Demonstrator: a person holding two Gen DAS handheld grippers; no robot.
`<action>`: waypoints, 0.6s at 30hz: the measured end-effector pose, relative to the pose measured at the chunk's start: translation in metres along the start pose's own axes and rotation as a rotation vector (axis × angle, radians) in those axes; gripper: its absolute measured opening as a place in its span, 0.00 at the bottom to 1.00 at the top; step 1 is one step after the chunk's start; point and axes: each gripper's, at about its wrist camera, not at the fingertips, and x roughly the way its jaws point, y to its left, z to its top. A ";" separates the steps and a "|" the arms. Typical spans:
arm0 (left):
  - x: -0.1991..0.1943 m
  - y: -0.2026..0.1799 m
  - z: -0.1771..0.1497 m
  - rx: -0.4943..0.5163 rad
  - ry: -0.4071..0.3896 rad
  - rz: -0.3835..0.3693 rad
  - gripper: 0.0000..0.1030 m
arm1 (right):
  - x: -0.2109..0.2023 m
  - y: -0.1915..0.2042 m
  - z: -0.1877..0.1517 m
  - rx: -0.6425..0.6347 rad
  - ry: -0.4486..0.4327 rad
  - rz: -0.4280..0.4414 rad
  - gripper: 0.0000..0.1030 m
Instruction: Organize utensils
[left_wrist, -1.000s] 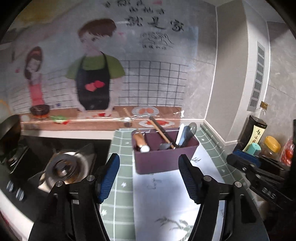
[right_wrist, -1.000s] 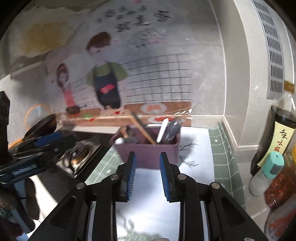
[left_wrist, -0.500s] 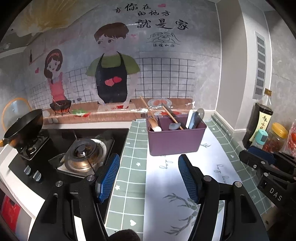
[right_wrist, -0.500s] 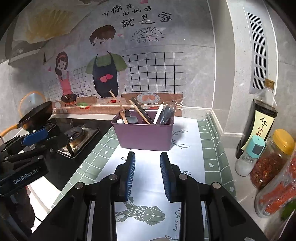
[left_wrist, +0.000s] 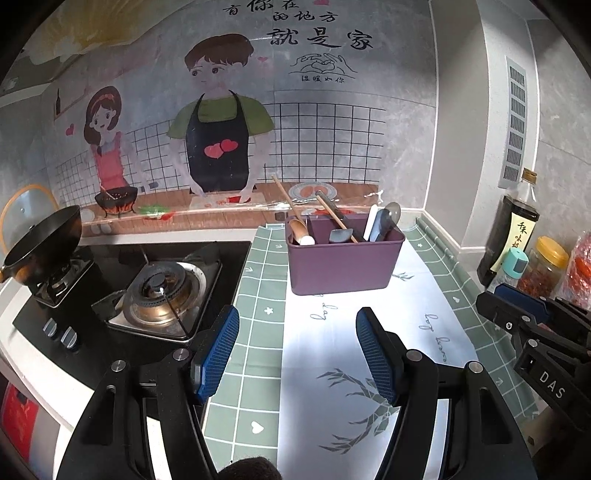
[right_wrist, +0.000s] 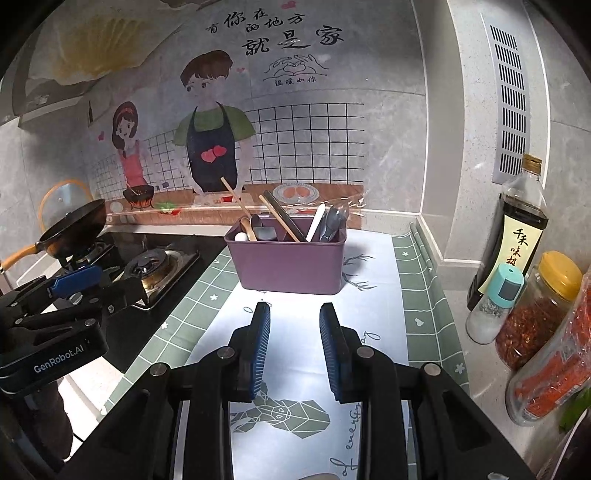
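Two empty grippers over the mat, purple utensil bin beyond

The left gripper (left_wrist: 297, 332) gapes wide and the right gripper (right_wrist: 294, 325) stands narrowly parted; neither grasps anything. Farther back on the patterned mat (right_wrist: 306, 354) sits one purple bin (right_wrist: 291, 264) of utensils, their lower ends hidden inside, the cluster too crowded to count. At right, three condiment containers stand in full view, others cut off.

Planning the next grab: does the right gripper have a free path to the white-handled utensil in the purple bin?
Probably yes: bare mat lies between the right gripper and the purple bin, and the white-handled utensil sticks above its rim.
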 end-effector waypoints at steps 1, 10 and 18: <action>-0.001 -0.001 0.000 0.000 -0.001 0.001 0.64 | -0.001 0.000 0.000 0.001 -0.002 0.000 0.25; -0.002 -0.002 -0.002 0.001 0.003 -0.005 0.64 | -0.003 0.001 0.000 0.002 -0.007 0.000 0.25; -0.003 -0.001 -0.003 -0.001 0.009 -0.012 0.64 | -0.004 0.002 -0.001 0.004 -0.009 -0.010 0.28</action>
